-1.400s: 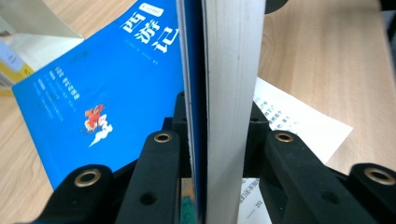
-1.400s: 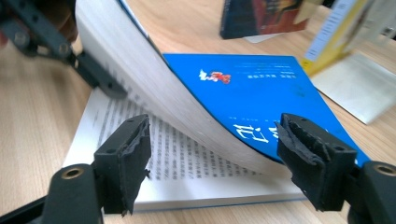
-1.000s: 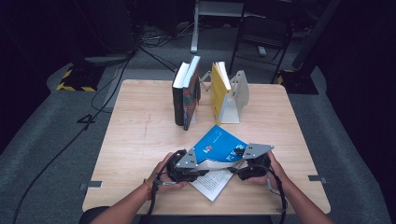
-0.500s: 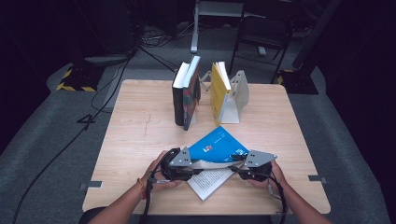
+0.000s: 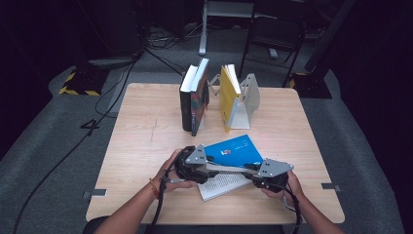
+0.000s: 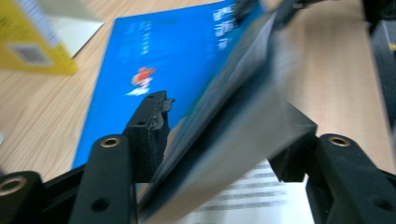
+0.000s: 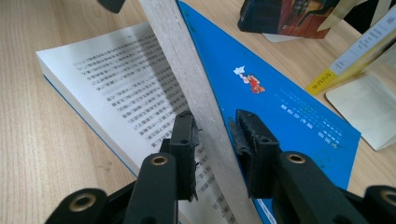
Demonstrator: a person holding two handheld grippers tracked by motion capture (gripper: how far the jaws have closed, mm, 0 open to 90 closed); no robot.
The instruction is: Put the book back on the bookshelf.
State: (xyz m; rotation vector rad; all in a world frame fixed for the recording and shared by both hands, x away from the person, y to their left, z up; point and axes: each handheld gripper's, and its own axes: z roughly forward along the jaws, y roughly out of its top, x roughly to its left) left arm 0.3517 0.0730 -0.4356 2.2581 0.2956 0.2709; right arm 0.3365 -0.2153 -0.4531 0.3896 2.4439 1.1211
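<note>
Near the front edge of the wooden table (image 5: 146,126), a blue book (image 5: 234,151) was laid open, its printed pages facing up. A thick sheaf of leaves with the blue cover was raised on edge. The right gripper (image 7: 215,135) had just been closing, and the sheaf was clamped between its pads. The left gripper (image 6: 224,140) had just been opening; the sheaf stood between its jaws, but whether it was pressed could not be told. Behind, upright books (image 5: 194,100) were propped at a bookend (image 5: 248,97).
</note>
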